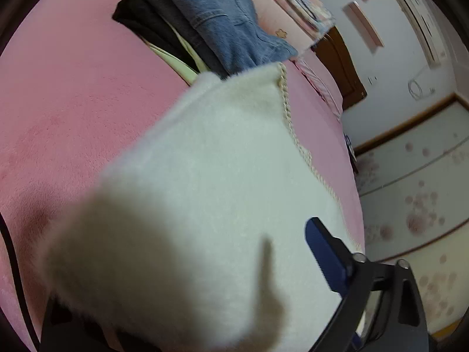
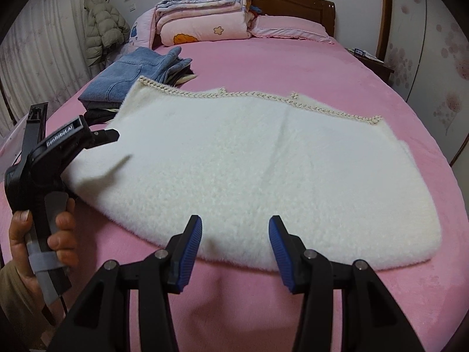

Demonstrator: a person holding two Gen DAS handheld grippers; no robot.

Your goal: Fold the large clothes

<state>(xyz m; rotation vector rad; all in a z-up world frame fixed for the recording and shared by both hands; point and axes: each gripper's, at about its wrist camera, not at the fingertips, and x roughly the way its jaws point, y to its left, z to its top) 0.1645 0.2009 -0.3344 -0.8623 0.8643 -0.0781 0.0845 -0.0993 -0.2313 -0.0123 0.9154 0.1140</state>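
Note:
A white fluffy garment (image 2: 249, 170) with a beaded trim along its far edge lies flat on the pink bed (image 2: 293, 64). My right gripper (image 2: 234, 249) is open and empty, just in front of the garment's near edge. My left gripper (image 2: 96, 138) is at the garment's left edge. In the left wrist view the garment (image 1: 219, 161) fills the middle and covers the left finger. Only the right blue fingertip (image 1: 322, 252) shows there, so I cannot tell how the jaws stand.
A stack of folded clothes with blue jeans (image 2: 132, 73) on top sits at the bed's left side, just beyond the garment. Folded quilts (image 2: 205, 14) and a pillow (image 2: 290, 29) lie at the headboard. A nightstand (image 2: 369, 58) stands on the right.

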